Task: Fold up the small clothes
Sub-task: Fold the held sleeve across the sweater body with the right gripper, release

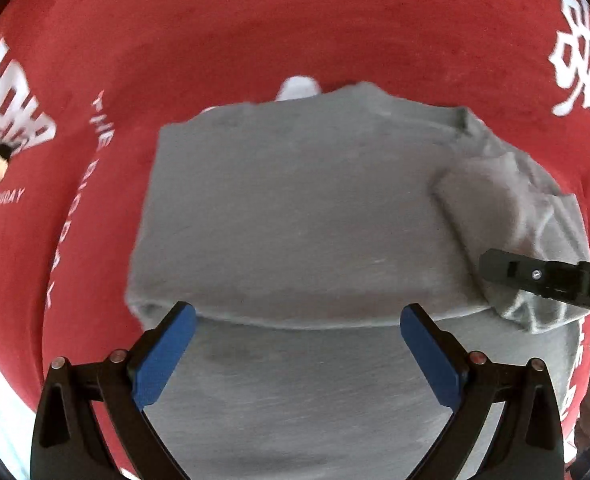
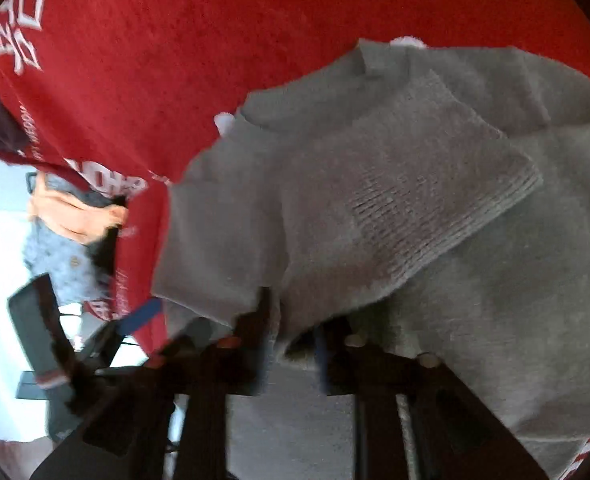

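A grey knitted sweater (image 1: 295, 208) lies partly folded on a red cloth with white lettering (image 1: 255, 24). My left gripper (image 1: 298, 344) is open and empty, its blue pads above the sweater's near fold edge. The right gripper (image 1: 543, 276) reaches in from the right onto the folded sleeve (image 1: 495, 204). In the right wrist view my right gripper (image 2: 291, 332) is shut on a fold of the grey sweater (image 2: 375, 208), lifting its edge; the ribbed cuff (image 2: 455, 184) lies across the body.
A white piece of cloth (image 1: 298, 86) peeks out behind the sweater's far edge. The red cloth's edge (image 2: 107, 184) drops off at the left in the right wrist view, with a person and pale floor beyond.
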Demonstrator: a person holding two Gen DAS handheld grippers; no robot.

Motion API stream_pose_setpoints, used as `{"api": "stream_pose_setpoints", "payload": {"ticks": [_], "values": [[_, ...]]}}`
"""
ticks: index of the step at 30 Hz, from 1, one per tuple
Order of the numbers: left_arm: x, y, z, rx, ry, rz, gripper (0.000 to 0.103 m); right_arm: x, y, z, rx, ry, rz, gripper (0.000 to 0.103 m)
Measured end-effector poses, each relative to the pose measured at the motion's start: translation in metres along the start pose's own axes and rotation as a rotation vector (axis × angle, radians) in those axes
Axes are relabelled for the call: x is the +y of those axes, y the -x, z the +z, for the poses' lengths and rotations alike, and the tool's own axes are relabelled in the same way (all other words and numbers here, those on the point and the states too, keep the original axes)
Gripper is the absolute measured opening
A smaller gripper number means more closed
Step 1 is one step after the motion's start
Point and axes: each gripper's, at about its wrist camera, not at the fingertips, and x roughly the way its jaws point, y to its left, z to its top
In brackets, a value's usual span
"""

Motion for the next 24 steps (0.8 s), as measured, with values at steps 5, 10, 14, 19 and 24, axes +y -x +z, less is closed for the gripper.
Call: {"api": "stream_pose_setpoints", "payload": {"ticks": [5, 10, 14, 19, 24], "values": [[0.022, 0.002, -0.002, -0.005, 0.032, -0.044, 0.103, 0.002, 0.017, 0.005, -0.106, -0.109, 0.036, 0.045], [0.044, 0.011, 0.001, -0.033, 0.044, -0.084, 0.094, 0.047, 0.019, 0.014, -0.130, 0.079, -0.130, 0.010], [0.073, 0.011, 0.002, -0.035, 0.069, -0.059, 0.093, 0.098, -0.013, 0.008, -0.088, 0.313, -0.301, 0.009], [0.107, 0.008, -0.002, -0.032, 0.104, -0.013, 0.093, 0.126, -0.075, -0.029, 0.018, 0.600, -0.589, 0.019], [0.121, 0.007, -0.004, -0.028, 0.125, -0.020, 0.093, 0.145, -0.073, -0.062, 0.026, 0.773, -0.635, 0.055]]}}
